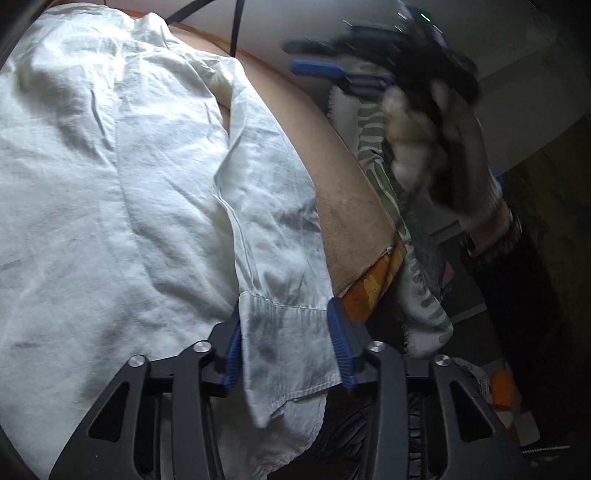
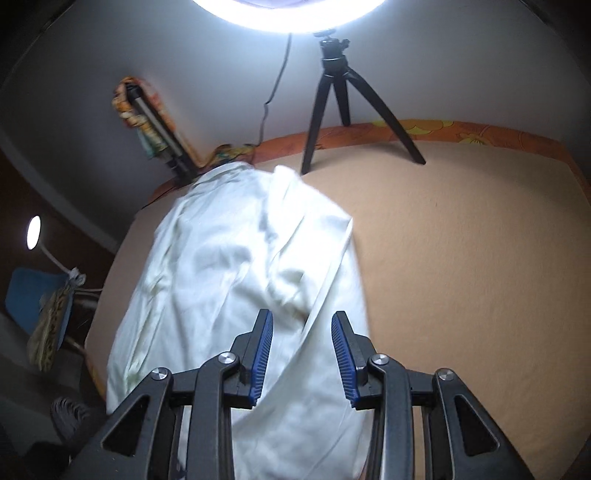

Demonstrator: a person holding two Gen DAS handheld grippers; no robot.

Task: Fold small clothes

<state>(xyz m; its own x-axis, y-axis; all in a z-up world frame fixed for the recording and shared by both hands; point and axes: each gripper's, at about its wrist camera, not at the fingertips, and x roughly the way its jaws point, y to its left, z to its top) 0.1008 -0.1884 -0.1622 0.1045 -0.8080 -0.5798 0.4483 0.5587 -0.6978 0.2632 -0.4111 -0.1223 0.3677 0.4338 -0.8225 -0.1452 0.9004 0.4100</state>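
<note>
A white garment (image 1: 129, 166) lies crumpled on the tan table (image 1: 332, 166), one flap folded over its middle. Its gathered sleeve cuff (image 1: 284, 328) fills the gap between the blue pads of my left gripper (image 1: 286, 349); the cuff's edges meet the pads but the cloth looks flat, not pinched, and its end hangs toward the camera. In the right wrist view my right gripper (image 2: 303, 354) hovers open over the near end of the white garment (image 2: 221, 258), gripping nothing. From the left wrist view the right gripper (image 1: 291, 56) shows blurred at the top right in a gloved hand (image 1: 424, 140).
A black tripod (image 2: 332, 92) stands on the far side of the table (image 2: 461, 258) under a ring light (image 2: 288, 14). An orange patterned border (image 1: 373, 291) runs along the table's edge, and green-striped cloth (image 1: 373, 140) hangs beside it. A lamp (image 2: 34, 232) and a blue chair (image 2: 33, 299) stand off to the left.
</note>
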